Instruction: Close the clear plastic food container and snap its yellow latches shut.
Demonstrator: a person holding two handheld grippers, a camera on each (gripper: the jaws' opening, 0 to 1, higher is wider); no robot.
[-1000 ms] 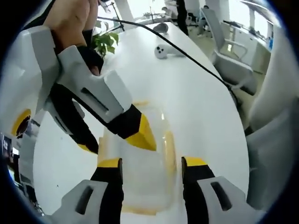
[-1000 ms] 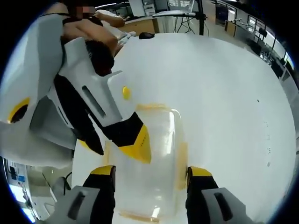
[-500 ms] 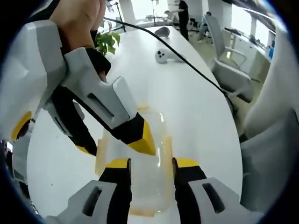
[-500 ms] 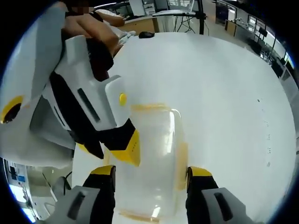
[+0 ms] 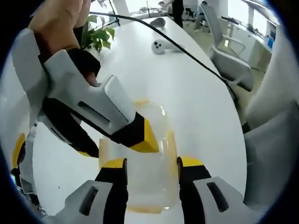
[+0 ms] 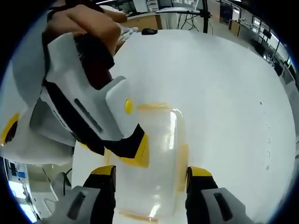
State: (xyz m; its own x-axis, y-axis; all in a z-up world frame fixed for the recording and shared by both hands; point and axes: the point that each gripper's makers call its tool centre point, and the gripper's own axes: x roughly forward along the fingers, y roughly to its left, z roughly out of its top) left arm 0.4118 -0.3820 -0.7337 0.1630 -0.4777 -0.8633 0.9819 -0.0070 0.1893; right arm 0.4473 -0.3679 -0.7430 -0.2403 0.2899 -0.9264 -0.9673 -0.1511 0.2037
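Note:
The clear plastic container (image 5: 152, 140) (image 6: 156, 154) lies on the white table (image 5: 196, 102) (image 6: 224, 93) with its lid on. Yellow latches (image 5: 170, 143) (image 6: 181, 158) run along its sides. My left gripper (image 5: 152, 163) hovers over the container's near end, open, and its jaws stand over the two long sides. My right gripper (image 6: 151, 171) is open in the same way above the box. In each view the other gripper reaches in from the upper left, its yellow fingertip (image 5: 145, 137) (image 6: 138, 149) over the lid. Contact with the lid cannot be judged.
A hand (image 5: 60, 18) (image 6: 88, 23) holds the incoming gripper. A black cable (image 5: 201, 60) crosses the table toward a white controller (image 5: 160, 46) and a potted plant (image 5: 100, 35). An office chair (image 5: 233, 60) stands beyond the table's edge. A black mouse (image 6: 149, 31) lies far back.
My left gripper's jaws narrowed a little from a second ago, then widened slightly. The other gripper's yellow tip shifted a bit over the lid. The container stayed put.

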